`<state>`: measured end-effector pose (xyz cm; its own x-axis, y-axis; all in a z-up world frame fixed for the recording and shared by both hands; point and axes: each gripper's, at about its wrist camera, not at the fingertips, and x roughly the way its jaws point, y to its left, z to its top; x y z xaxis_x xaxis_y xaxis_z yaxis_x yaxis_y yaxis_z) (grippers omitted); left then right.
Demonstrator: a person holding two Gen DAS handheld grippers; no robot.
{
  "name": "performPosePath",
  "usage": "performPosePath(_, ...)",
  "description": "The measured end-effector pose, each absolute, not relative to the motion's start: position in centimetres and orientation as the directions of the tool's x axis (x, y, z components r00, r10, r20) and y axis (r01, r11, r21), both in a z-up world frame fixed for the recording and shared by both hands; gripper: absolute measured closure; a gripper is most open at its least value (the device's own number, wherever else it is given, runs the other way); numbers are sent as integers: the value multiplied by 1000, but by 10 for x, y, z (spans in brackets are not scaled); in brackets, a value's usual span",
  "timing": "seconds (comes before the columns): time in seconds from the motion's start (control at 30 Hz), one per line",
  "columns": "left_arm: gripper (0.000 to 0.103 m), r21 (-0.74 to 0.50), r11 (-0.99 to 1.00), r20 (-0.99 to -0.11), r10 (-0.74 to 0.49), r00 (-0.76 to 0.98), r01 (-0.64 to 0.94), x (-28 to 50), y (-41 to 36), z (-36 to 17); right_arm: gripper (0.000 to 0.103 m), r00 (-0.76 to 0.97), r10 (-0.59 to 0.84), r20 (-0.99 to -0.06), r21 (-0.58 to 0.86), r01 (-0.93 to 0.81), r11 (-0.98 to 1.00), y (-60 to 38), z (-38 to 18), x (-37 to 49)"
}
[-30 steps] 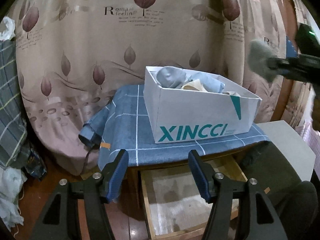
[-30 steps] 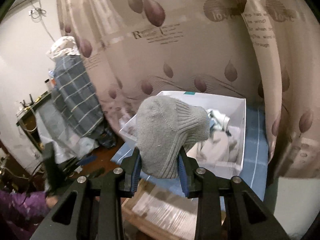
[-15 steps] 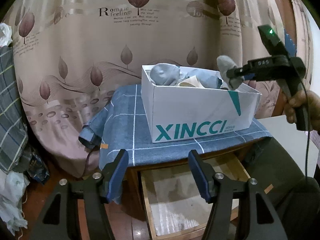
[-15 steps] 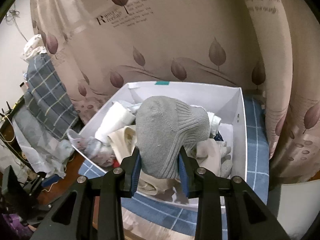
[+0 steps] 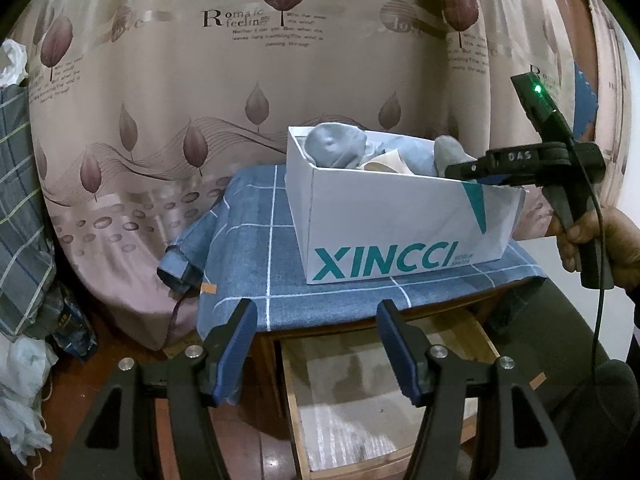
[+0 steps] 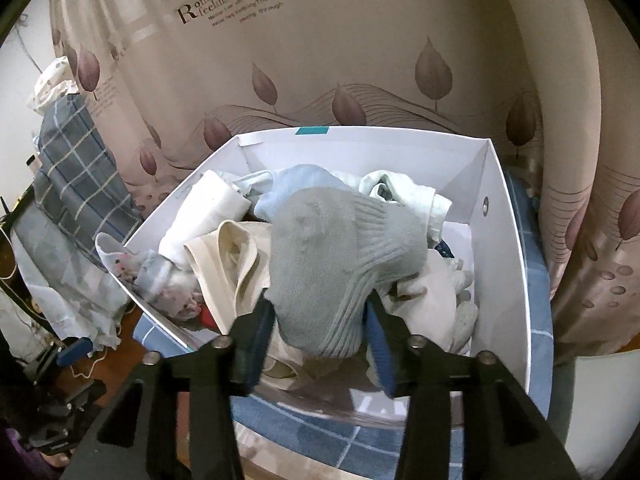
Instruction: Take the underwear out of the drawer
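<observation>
Right hand-held gripper (image 6: 320,336) is over the white box (image 6: 500,240), jaws just been opening, grey sock (image 6: 336,256) between them but the pads now stand clear of it, so it's let go or nearly. The sock sits on top of the pile, just ahead of the fingertips. Left hand-held gripper (image 5: 316,340) is open and empty, well apart from the box, hovering above the pulled-out drawer (image 5: 384,408).

Risks, my judgement:
- Sock is perched high on the heap and could roll off toward the near wall or snag on a blue pad as the gripper backs out.
- Gripper is low inside the box; pulling back could nudge the light cardboard along the blue cloth (image 5: 248,264) toward the table edge.
- Cream garment (image 6: 232,264) lies just left of the fingers and could get dragged out.
- Drawer looks empty in the part visible, only a paper liner; the back is hidden, so anything left there could be missed.

Counts: two hand-held grippers, one box, one open drawer, one grey sock between the jaws, another grey bundle (image 5: 334,146) at the far corner. Garments in the box: roughly six or seven, too tangled for an exact count.
</observation>
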<state>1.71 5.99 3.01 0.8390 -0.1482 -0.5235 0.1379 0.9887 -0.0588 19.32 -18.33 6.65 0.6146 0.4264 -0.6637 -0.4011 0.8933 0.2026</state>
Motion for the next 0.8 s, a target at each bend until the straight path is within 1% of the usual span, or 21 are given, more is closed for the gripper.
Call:
performPosePath(0.07,39,-59,989,-524,-147,839,137,17,60,30,30,642,445,-624,214,-407,888,-188,74,186)
performPosePath(0.2,39,-68,989,-529,-146,836,129,19,61,29,27,695,434,-573,193,-401,896,-194,89,171)
performPosePath(0.27,39,-76,989,-531,-147,834,126,20,62,28,27,737,424,-526,181,-390,903,-201,97,152)
performPosePath(0.3,39,-79,989,-531,-148,834,126,20,62,28,24,751,427,-504,185,-389,903,-204,100,142)
performPosePath(0.33,39,-80,989,-531,-147,834,123,20,63,29,21,768,430,-474,193,-386,902,-208,103,129)
performPosePath(0.37,39,-80,990,-532,-144,834,120,20,63,29,10,792,425,-438,194,-379,905,-211,103,112)
performPosePath(0.43,39,-79,990,-533,-142,834,118,20,63,29,2,844,392,-365,176,-352,920,-215,102,78)
performPosePath(0.57,39,-78,992,-539,-125,833,99,21,60,30,0,921,287,-265,121,-263,957,-219,85,17)
performPosePath(0.63,39,-97,992,-540,-123,833,84,20,60,31,0,928,276,-251,141,-247,959,-221,72,0)
performPosePath(0.67,39,-113,991,-539,-124,833,74,20,60,31,0,927,270,-260,149,-238,960,-221,65,-5)
performPosePath(0.73,39,-133,989,-538,-123,834,60,18,59,32,0,920,246,-304,146,-211,967,-219,53,-7)
performPosePath(0.8,39,-134,991,-537,-95,838,27,16,57,32,0,909,232,-347,133,-197,971,-215,43,-6)
